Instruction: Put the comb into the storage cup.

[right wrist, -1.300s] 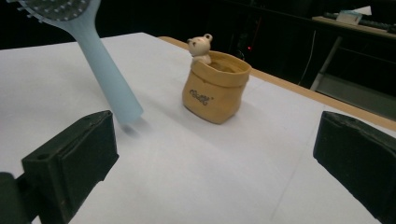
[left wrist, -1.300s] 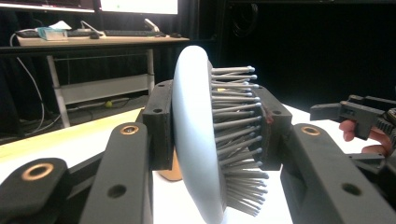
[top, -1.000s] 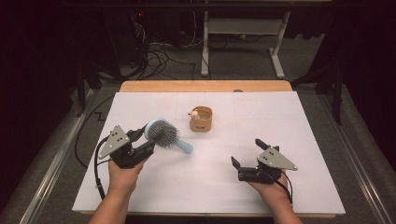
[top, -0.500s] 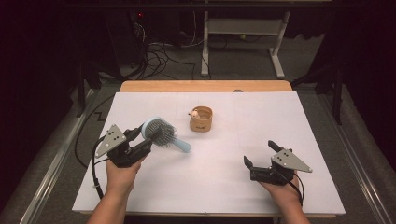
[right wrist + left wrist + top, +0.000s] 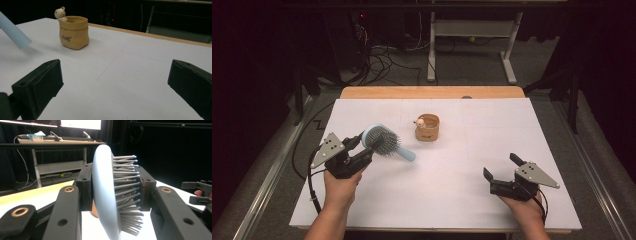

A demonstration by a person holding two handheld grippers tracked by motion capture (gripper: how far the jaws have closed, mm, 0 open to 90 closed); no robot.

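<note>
A pale blue hairbrush (image 5: 384,143) is held above the white table (image 5: 437,200) by the left gripper (image 5: 361,150).
The brush head is clamped between the jaws, left of the tan cup (image 5: 427,128) — its handle is pointed toward that cup. The right gripper (image 5: 502,172) is seen right of the cup, nearer the person — jaws spread wide, nothing gripped.

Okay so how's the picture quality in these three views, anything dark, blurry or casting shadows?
High view: white table evenly lit, room behind dark. Left gripper view: the hairbrush sits so close its lower bristles blur. Right gripper view: the tan pot is fairly sharp with a soft shadow; the near jaws look soft.
</note>
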